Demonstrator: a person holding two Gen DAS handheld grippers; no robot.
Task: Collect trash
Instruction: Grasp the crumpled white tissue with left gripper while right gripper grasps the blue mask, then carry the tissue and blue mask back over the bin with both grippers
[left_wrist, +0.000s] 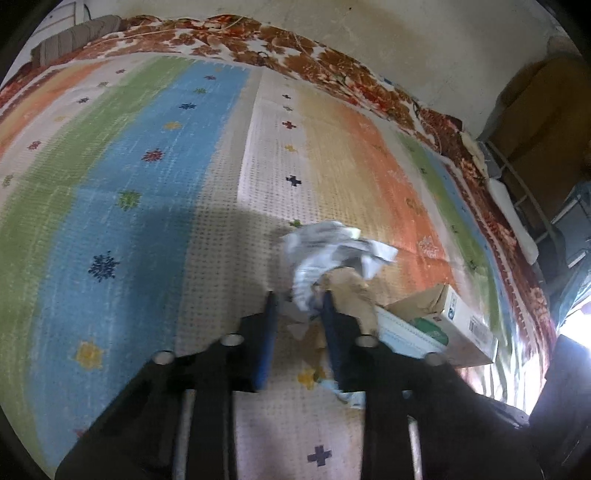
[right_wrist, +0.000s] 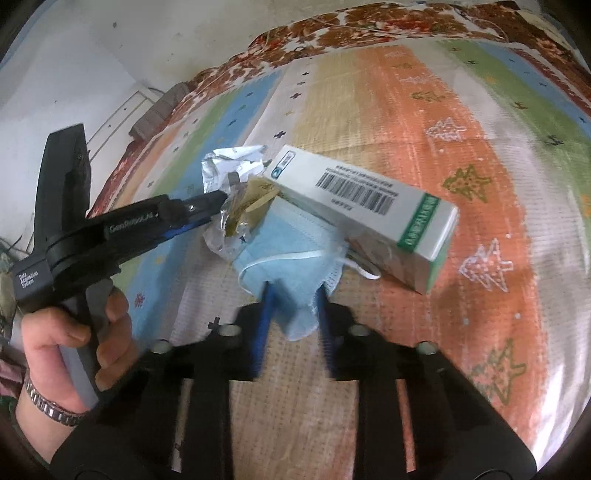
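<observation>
Lying in a small heap on a striped, colourful mat (right_wrist: 369, 92): crumpled white paper (right_wrist: 232, 158), a clear wrapper with brown scraps (right_wrist: 240, 214), a blue face mask (right_wrist: 291, 251) and a white carton with a barcode (right_wrist: 369, 199), the carton resting across the mask's far edge. Pinching the mask's near corner between the blue fingers of the right gripper (right_wrist: 293, 295). Reaching in from the left, the left gripper (right_wrist: 221, 195), gripped by a hand (right_wrist: 74, 339) wearing a metal wristband, jaws closing on the paper and wrapper.
</observation>
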